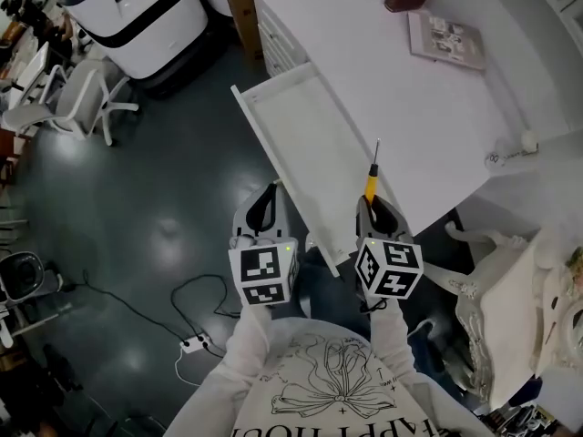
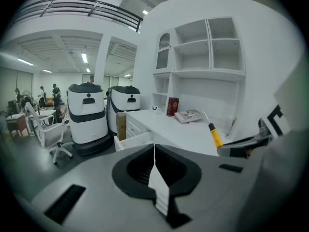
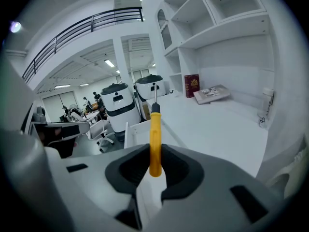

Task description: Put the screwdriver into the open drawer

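Nearest, the left gripper (image 1: 264, 204) has its jaws pressed together on nothing, plain only in its own view. The open drawer (image 1: 301, 144) lies ahead between both grippers. The right gripper (image 1: 377, 211) clamps the yellow-handled screwdriver (image 1: 372, 179), held just beside the drawer's right wall

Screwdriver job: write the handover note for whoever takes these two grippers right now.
Left gripper: shut, nothing between its jaws, held in the air left of the drawer.
Right gripper: shut on the yellow handle of the screwdriver, tip pointing away from the person.
Drawer: pulled out of the white desk, open, and nothing shows inside it.
Done: the screwdriver is picked up and is in the air by the drawer's right side.
Left: probably move it left over the drawer, lower it, then open the right gripper to let go.
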`<state>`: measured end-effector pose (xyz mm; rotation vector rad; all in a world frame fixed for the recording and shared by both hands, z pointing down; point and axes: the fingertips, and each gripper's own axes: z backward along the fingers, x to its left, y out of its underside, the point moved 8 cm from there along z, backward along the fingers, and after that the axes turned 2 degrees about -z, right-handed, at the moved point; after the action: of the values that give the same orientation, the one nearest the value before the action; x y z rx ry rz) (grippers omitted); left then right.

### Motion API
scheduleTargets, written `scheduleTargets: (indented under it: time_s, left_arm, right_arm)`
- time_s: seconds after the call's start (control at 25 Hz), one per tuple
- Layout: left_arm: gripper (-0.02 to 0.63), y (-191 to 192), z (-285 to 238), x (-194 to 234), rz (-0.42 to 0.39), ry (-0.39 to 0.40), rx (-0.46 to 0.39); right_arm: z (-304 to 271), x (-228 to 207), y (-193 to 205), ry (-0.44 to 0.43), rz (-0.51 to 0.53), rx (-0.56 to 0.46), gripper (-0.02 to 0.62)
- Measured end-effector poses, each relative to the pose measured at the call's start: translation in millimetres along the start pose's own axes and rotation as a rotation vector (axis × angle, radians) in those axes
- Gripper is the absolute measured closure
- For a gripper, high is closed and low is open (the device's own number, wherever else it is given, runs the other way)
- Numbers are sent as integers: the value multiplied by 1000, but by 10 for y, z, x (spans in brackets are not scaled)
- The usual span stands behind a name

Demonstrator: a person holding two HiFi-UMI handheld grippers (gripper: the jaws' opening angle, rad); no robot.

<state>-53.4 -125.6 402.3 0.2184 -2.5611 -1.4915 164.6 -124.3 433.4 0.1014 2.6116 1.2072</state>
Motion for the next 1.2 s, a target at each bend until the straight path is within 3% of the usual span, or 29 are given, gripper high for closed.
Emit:
scheduleTargets:
  time_s: [0.64, 1.2]
  left_arm:
    - [598, 294, -612, -36, 0, 21, 127]
    - [598, 612, -802, -81, 12, 32, 211]
  right_arm:
    - [-673, -206, 222, -28, -10, 147, 526]
    - [-988, -352, 639, -23, -43, 264, 526]
